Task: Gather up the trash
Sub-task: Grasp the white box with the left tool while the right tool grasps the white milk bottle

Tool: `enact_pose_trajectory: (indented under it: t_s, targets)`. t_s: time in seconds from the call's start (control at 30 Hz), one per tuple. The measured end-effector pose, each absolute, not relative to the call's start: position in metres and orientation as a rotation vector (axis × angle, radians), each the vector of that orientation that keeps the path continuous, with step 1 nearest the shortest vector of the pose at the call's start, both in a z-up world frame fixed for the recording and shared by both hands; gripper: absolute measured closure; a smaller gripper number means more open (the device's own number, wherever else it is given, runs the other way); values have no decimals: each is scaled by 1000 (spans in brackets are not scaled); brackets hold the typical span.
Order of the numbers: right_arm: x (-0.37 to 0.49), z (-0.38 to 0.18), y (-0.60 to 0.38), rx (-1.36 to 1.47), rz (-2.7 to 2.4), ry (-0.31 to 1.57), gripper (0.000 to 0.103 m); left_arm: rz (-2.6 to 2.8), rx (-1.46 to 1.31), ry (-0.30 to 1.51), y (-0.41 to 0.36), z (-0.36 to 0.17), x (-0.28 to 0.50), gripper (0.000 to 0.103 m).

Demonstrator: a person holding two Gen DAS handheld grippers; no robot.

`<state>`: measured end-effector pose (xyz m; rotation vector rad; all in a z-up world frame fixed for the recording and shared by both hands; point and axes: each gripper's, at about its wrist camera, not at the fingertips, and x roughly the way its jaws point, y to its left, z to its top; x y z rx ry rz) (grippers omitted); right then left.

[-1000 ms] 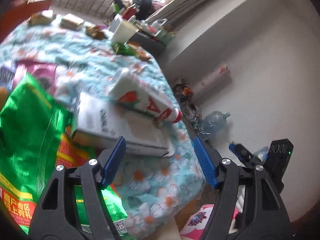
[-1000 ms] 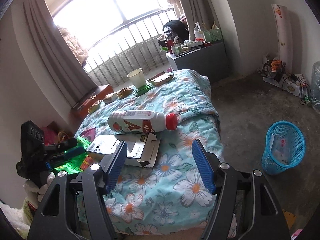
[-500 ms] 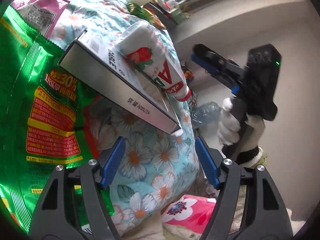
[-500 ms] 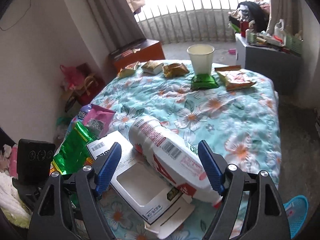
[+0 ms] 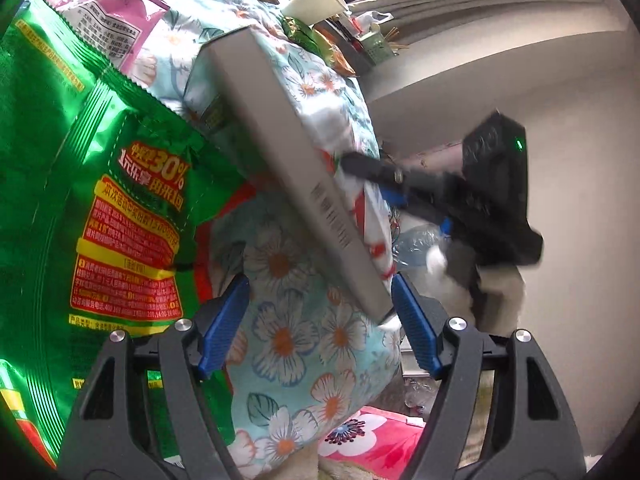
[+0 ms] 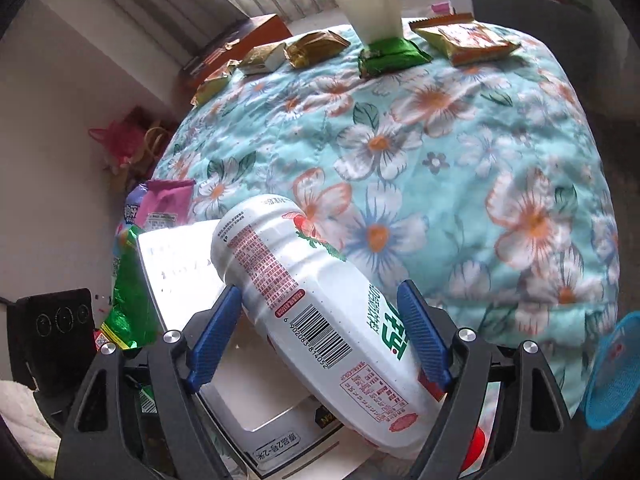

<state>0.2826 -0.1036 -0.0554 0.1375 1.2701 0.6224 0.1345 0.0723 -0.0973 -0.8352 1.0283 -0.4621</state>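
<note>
- The white bottle [image 6: 320,312] lay on its side on the flat white box [image 6: 180,268], at the near edge of the bed's floral quilt [image 6: 440,140].
- My right wrist view showed the bottle whole from above, with its barcode and red print; the left wrist view showed only a sliver of its red-and-white label [image 5: 360,208] behind the box's grey side [image 5: 288,168].
- My right tongs [image 6: 320,336] straddled the bottle's middle, the blue pads either side of it. The left pad looked just at the bottle's wall, the right one close; I could not tell whether either pressed. The jaws stood wide.
- My left tongs [image 5: 320,320] stood open with nothing gripped; the box's lower corner sat just inside the right pad, over the quilt's edge.
- Only the left view showed my right tongs from outside [image 5: 400,188], reaching down onto the bottle, with a green light on the black body.
- The barcode digits began 6 902083; the box end read partly "2米".
- The green snack bag [image 5: 80,160] carried "30%" in its Chinese print; a pink bag [image 5: 108,12] lay beyond it.
- Further off sat a paper cup [image 6: 372,4] on a green packet [image 6: 388,56], other wrappers, and a blue basket [image 6: 616,372] on the floor.
</note>
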Motion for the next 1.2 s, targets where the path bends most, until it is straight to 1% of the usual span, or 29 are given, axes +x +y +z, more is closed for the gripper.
enact_pose_trajectory:
  t_s: [0.07, 0.13, 0.23, 0.3, 0.47, 0.5, 0.53, 0.6, 0.63, 0.67, 0.7, 0.77, 0.8, 0.93, 1.1, 1.2]
  targets:
    - [267, -57, -111, 197, 571, 1273, 25, -449, -839, 1042, 71, -99, 135, 34]
    - [254, -61, -125, 340, 529, 1289, 25, -450, -850, 1050, 69, -99, 135, 35]
    - [235, -70, -138, 512, 513, 1309, 31, -453, -840, 1043, 66, -93, 134, 35]
    - [222, -76, -140, 572, 508, 1307, 35, -446, -830, 1040, 65, -90, 133, 35]
    - [189, -91, -144, 682, 527, 1305, 39, -318, -731, 1047, 66, -81, 128, 36]
    - [185, -93, -144, 688, 531, 1297, 39, -300, -714, 1049, 66, -80, 128, 38]
    - [184, -94, -144, 687, 539, 1296, 39, -269, -694, 1056, 66, -79, 130, 43]
    - [183, -92, -142, 669, 552, 1290, 39, -242, -687, 1061, 67, -77, 132, 46]
    - [183, -91, -137, 636, 563, 1290, 39, -222, -673, 1063, 69, -76, 136, 56]
    - [184, -87, -135, 607, 568, 1288, 39, -204, -660, 1065, 70, -75, 140, 61]
    - [184, -86, -131, 574, 574, 1287, 38, -199, -652, 1059, 70, -74, 141, 69]
    - [182, -81, -127, 502, 586, 1273, 39, -188, -624, 1053, 72, -70, 141, 71]
    - [181, -79, -127, 481, 582, 1259, 41, -185, -610, 1050, 71, -68, 142, 72]
    - [171, -69, -140, 456, 531, 1208, 42, -197, -462, 1027, 58, -56, 133, 78]
    - [164, -61, -189, 481, 399, 1162, 42, -242, -179, 981, 19, -40, 122, 78]
    - [164, -64, -200, 516, 388, 1171, 42, -234, -92, 953, 4, -37, 120, 77]
